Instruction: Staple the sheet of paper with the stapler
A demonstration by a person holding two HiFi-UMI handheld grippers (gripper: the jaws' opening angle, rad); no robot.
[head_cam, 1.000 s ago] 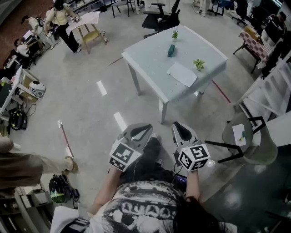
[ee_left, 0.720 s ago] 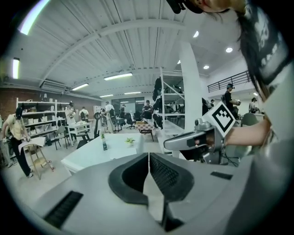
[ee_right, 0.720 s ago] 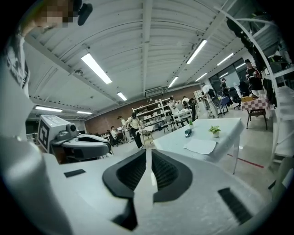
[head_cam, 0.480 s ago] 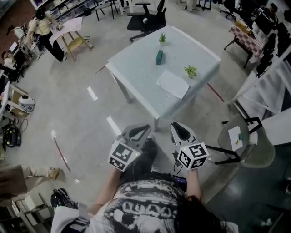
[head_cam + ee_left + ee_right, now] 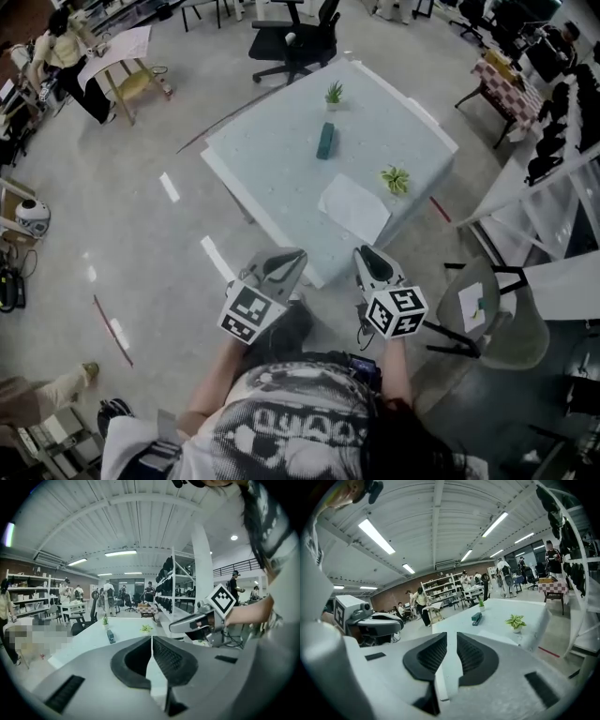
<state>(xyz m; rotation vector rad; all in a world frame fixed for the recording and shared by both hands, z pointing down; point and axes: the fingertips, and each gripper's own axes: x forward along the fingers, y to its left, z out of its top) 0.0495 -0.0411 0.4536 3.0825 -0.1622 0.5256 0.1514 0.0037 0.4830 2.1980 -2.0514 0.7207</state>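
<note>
A dark green stapler (image 5: 325,141) lies on the pale table (image 5: 272,159), and a white sheet of paper (image 5: 354,206) lies nearer me on it. Both grippers hang in the air just short of the table's near corner, touching nothing. My left gripper (image 5: 286,258) has its jaws together and empty in the left gripper view, its tips (image 5: 151,638) aimed toward the stapler (image 5: 110,636). My right gripper (image 5: 368,255) is opening. A narrow gap shows between its pads (image 5: 451,637) with nothing in it, and the stapler (image 5: 476,618) lies far ahead.
Two small potted plants stand on the table, one at the far edge (image 5: 334,92) and one beside the paper (image 5: 395,178). A black office chair (image 5: 291,42) is behind the table. A grey chair (image 5: 497,319) stands to my right. People work at desks at far left (image 5: 56,47).
The table has come closer in the head view; its near corner now sits right ahead of both grippers. Both grippers have moved forward together.
</note>
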